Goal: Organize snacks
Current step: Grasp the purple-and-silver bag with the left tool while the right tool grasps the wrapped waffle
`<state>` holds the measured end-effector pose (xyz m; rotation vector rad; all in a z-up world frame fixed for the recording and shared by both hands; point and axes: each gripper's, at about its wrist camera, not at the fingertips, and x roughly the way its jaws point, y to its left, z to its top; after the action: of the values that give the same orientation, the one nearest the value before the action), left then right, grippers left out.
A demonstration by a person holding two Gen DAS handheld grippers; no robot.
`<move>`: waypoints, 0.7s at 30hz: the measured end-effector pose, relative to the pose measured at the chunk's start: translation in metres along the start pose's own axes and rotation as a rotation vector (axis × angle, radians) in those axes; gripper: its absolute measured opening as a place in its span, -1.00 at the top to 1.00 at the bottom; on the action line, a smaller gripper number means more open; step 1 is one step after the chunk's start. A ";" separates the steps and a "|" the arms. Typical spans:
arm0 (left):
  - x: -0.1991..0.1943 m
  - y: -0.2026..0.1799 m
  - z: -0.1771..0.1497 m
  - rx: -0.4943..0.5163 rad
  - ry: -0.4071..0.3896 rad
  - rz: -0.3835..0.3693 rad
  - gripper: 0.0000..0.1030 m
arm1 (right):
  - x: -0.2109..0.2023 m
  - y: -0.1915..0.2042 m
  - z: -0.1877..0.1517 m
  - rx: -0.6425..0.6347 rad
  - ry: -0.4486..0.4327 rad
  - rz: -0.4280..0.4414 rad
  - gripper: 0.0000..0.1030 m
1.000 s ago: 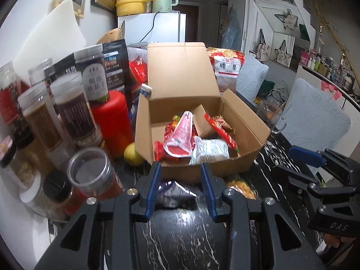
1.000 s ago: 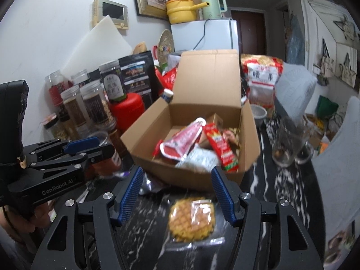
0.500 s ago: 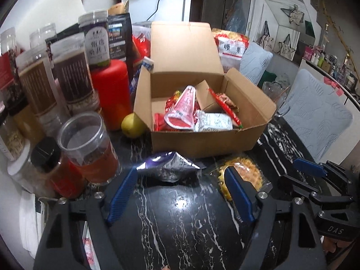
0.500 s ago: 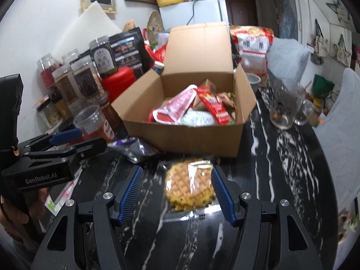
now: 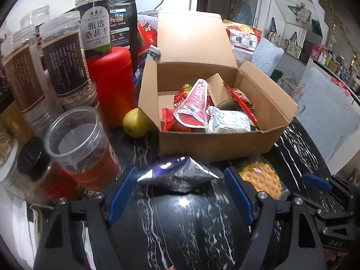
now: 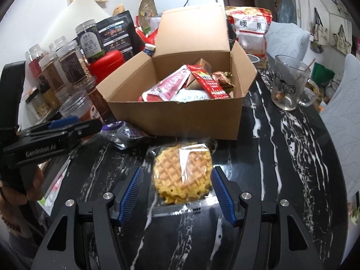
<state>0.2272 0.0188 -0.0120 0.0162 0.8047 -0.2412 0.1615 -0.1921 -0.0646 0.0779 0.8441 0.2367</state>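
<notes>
The right hand-held gripper, low in the middle of its own view, stands spread, its blue pads on either side of a wrapped waffle without pressing it. The waffle lies flat on the black marbled tabletop, just in front of the cardboard box. It looks light and brittle, sealed in slick clear film, so a gentle pinch across the waffle's width, or on the crimped seam nearest the pads, seems safest; a hard squeeze would likely crack it.

The left hand-held gripper, at the bottom centre of its own view, is also spread wide, holding nothing. Between and just beyond its pads lies a crumpled silver and purple snack packet, resting on the tabletop against the box's front wall. This packet looks soft, light and slippery; its puffed middle should give under the pads, so a grip across the bulk would probably hold better than one on a thin edge.

The box, centre of both views, has its lid up and already holds several sachets. Jars and a pear crowd the left.
</notes>
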 end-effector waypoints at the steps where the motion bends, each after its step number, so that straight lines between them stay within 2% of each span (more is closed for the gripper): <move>1: 0.006 0.002 0.003 -0.002 0.003 0.001 -0.55 | 0.003 -0.001 0.001 0.000 0.003 0.000 -0.23; 7: 0.035 0.007 0.012 0.012 0.025 0.004 -0.55 | 0.020 -0.009 0.004 0.007 0.028 0.012 -0.23; 13: 0.064 0.013 0.009 -0.008 0.124 -0.071 -0.55 | 0.029 -0.017 0.005 0.030 0.045 0.018 -0.23; 21: 0.056 0.002 -0.004 0.013 0.137 -0.112 -0.55 | 0.033 -0.023 0.003 0.041 0.054 0.019 -0.23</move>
<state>0.2623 0.0093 -0.0556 0.0003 0.9413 -0.3543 0.1889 -0.2061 -0.0902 0.1181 0.9028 0.2401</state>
